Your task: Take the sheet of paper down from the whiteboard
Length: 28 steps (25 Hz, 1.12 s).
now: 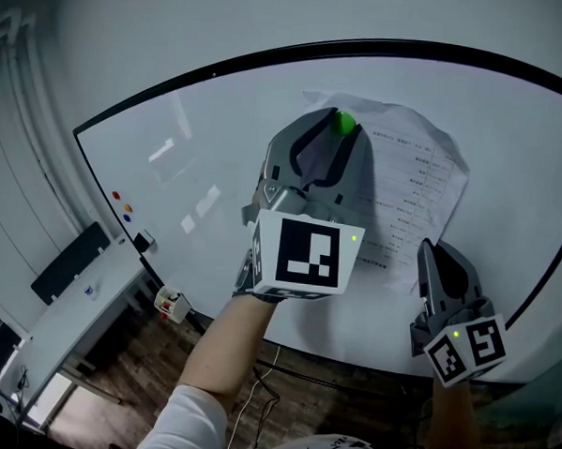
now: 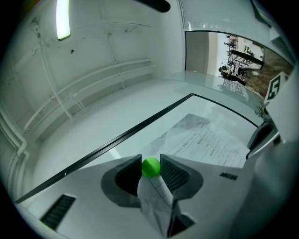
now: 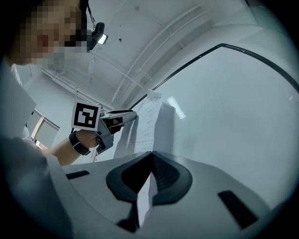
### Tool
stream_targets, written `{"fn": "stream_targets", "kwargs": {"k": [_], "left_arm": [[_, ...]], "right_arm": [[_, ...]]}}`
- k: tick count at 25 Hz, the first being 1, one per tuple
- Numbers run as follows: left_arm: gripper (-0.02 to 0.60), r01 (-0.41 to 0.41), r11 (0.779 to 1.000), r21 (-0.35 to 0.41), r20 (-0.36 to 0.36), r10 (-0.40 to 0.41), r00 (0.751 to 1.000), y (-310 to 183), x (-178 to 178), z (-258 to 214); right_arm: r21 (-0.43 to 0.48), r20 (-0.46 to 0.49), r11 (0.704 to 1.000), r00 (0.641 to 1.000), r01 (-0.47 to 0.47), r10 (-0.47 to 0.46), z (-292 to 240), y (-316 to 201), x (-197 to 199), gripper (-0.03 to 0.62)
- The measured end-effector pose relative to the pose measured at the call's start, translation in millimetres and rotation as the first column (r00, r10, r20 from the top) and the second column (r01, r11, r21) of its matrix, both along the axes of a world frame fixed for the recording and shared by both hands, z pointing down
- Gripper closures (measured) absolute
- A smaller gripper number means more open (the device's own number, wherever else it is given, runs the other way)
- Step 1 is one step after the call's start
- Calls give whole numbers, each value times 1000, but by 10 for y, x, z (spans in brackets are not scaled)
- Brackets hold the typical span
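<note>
Sheet of paper [image 1: 415, 179] seen on whiteboard [image 1: 218, 169], right of frame centre, green magnet [image 1: 344, 122] at its top corner clasped by left gripper [image 1: 337, 126], lower edge pinched by right gripper [image 1: 426, 247].

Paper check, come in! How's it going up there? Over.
Left gripper: jaws on green magnet at paper's top. Right gripper: jaws shut on paper's lower edge. Paper up on whiteboard, nothing in the way.

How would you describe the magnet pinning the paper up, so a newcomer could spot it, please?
On the large whiteboard hangs one printed sheet of paper. Near its top left corner sits a small round magnet, between the left tool's tips. It alone is bright green.
</note>
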State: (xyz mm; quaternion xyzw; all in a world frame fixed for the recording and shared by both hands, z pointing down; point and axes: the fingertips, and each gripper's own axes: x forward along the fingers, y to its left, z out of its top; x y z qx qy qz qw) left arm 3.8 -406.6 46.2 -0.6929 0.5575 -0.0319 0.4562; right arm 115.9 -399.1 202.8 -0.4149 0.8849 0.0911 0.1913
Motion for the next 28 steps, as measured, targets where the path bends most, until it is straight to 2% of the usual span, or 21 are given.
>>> {"fn": "stream_targets", "kwargs": {"k": [8, 14, 17, 20, 24, 28], "left_arm": [[449, -85, 996, 22, -31, 86, 996, 97, -8, -24], [449, -129, 992, 1, -101, 128, 987, 173, -25, -46], [449, -133, 990, -39, -145, 126, 981, 244, -110, 188], [449, -156, 985, -79, -175, 141, 974, 347, -230, 523], [449, -199, 968, -149, -208, 166, 964, 498, -403, 906], [449, -289, 930, -227, -302, 215, 929, 707, -548, 1351]], "right_arm": [[-24, 26, 1000, 1000, 14, -14, -11, 20, 40, 579], [-90, 61, 991, 994, 99, -94, -103, 63, 101, 580], [-143, 73, 979, 988, 145, -135, 72, 152, 84, 580], [-188, 76, 972, 989, 139, -126, 335, 230, 36, 580], [-248, 60, 963, 994, 104, -91, 589, 348, -87, 580], [-306, 36, 949, 997, 72, -64, 883, 554, -237, 580]]}}
